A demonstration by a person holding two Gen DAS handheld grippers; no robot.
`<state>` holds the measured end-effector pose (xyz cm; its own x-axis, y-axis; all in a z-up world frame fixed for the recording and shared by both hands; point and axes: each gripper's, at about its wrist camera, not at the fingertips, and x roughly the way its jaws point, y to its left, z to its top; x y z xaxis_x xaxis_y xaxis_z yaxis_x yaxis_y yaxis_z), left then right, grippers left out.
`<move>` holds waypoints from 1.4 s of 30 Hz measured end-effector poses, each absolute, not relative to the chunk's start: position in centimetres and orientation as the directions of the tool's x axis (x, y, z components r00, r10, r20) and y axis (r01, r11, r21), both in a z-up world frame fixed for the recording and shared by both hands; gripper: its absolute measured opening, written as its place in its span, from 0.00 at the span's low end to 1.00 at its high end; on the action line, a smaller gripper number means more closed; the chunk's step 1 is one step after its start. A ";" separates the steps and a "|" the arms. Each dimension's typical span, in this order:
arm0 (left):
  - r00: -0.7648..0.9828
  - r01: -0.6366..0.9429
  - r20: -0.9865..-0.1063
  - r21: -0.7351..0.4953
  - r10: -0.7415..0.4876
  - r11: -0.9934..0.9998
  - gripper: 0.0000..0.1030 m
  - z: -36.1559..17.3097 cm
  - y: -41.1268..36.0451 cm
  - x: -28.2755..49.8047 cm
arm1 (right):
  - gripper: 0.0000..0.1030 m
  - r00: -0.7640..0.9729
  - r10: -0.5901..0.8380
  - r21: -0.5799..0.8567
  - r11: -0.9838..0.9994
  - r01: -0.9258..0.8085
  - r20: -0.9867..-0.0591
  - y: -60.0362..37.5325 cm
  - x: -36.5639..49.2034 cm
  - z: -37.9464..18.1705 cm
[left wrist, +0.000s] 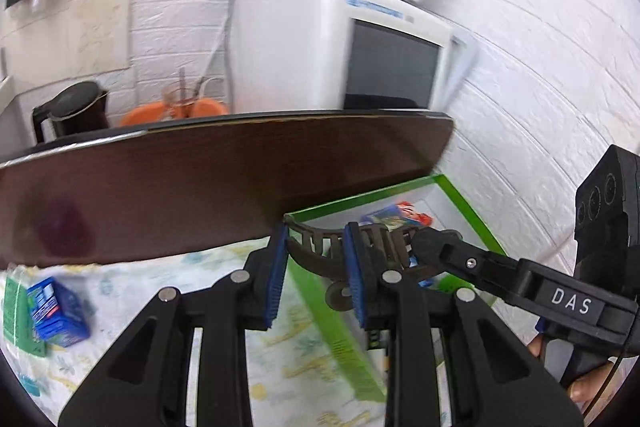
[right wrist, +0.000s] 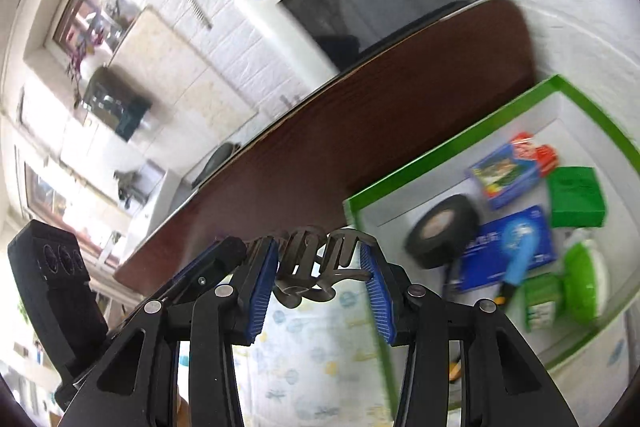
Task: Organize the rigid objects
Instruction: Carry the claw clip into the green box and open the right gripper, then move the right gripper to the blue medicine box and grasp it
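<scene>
A dark brown plastic hair claw clip [left wrist: 320,253] is held between both grippers, above the edge of a green-rimmed white box [left wrist: 460,199]. My left gripper [left wrist: 318,267] is shut on one end of the clip. My right gripper [right wrist: 324,267] has the clip [right wrist: 316,259] between its blue pads; its fingertip [left wrist: 434,247] reaches the clip from the right in the left wrist view. The box [right wrist: 440,155] holds a black tape roll [right wrist: 442,229], blue packets [right wrist: 508,247], a green box [right wrist: 576,201] and other small items.
A dark wood board [left wrist: 200,187] stands behind the cloth-covered surface [left wrist: 240,307]. A blue packet [left wrist: 56,311] lies at the left on the cloth. A white CRT monitor [left wrist: 360,59], a black kettle [left wrist: 72,111] and an orange bowl [left wrist: 172,113] sit behind the board.
</scene>
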<state>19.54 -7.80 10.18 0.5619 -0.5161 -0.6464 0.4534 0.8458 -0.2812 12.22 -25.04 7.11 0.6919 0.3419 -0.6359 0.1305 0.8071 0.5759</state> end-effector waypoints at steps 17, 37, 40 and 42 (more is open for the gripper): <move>0.403 0.570 -0.754 -0.237 -0.519 0.787 0.25 5.0 -20.6 20.1 | 0.45 0.726 0.161 0.577 0.728 0.370 -0.668 -38.2 8.1 3.4; 0.535 0.438 -0.734 -0.183 -0.419 0.880 0.38 5.5 -11.2 18.7 | 0.45 0.753 0.064 0.533 0.745 0.401 -0.655 -37.0 7.0 5.1; 0.578 0.361 -0.724 -0.187 -0.376 0.914 0.40 5.6 -7.1 18.3 | 0.45 0.755 0.101 0.524 0.779 0.345 -0.647 -34.6 7.8 6.0; 0.605 0.298 -0.720 -0.191 -0.340 0.935 0.41 5.3 -4.1 18.0 | 0.45 0.751 0.132 0.513 0.803 0.302 -0.647 -32.7 8.5 6.4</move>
